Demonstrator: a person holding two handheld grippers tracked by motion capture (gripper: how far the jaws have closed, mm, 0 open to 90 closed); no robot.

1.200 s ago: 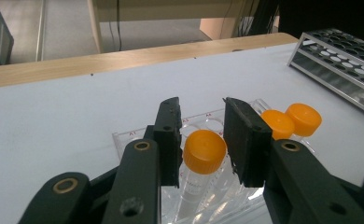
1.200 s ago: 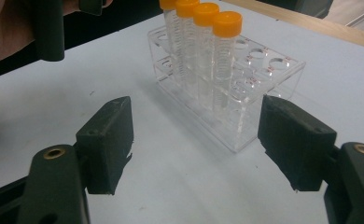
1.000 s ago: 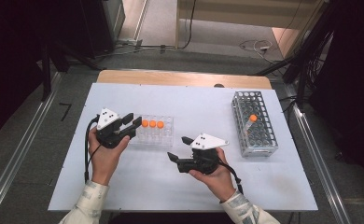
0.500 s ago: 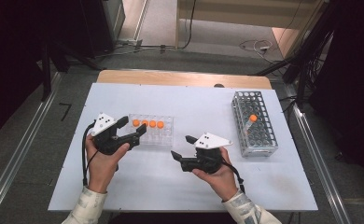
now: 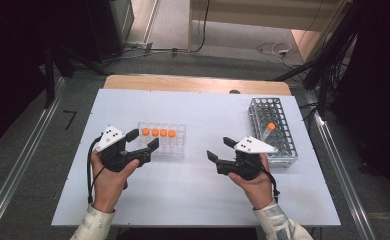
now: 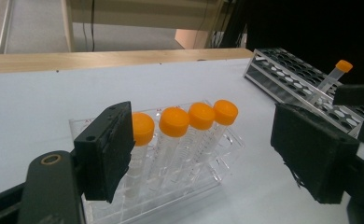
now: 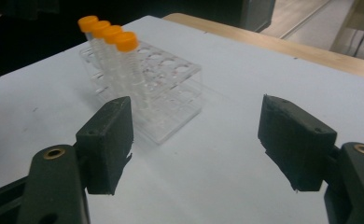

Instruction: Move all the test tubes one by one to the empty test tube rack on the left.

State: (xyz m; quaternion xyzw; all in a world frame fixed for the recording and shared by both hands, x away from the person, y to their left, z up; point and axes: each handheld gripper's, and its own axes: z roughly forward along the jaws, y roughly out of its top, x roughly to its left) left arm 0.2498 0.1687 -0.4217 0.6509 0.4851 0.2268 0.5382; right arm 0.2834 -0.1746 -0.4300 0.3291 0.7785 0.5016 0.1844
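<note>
A clear plastic rack (image 5: 175,145) stands left of the table's middle, with several orange-capped tubes (image 5: 158,132) upright in its back row. My left gripper (image 5: 143,141) lies at the rack's left end. Its jaws have just been opening, and now it is open. In the left gripper view the tubes (image 6: 173,123) stand just beyond the left gripper (image 6: 201,114), and neither pad presses on one. My right gripper (image 5: 221,149) hovers open and empty at mid-table, pointing left toward the clear rack (image 7: 171,88). Nothing sits between the pads of the right gripper (image 7: 196,107).
A metal wire rack (image 5: 283,145) stands at the right, beside my right hand, with one orange-capped tube (image 5: 269,128) leaning in it. The same wire rack (image 6: 287,74) appears far off in the left gripper view. A wooden strip (image 5: 193,84) runs along the table's far edge.
The left gripper opened and let go of the leftmost tube, which now stands in the clear rack, and drew back slightly. The right hand moved to the right, toward the wire rack.
</note>
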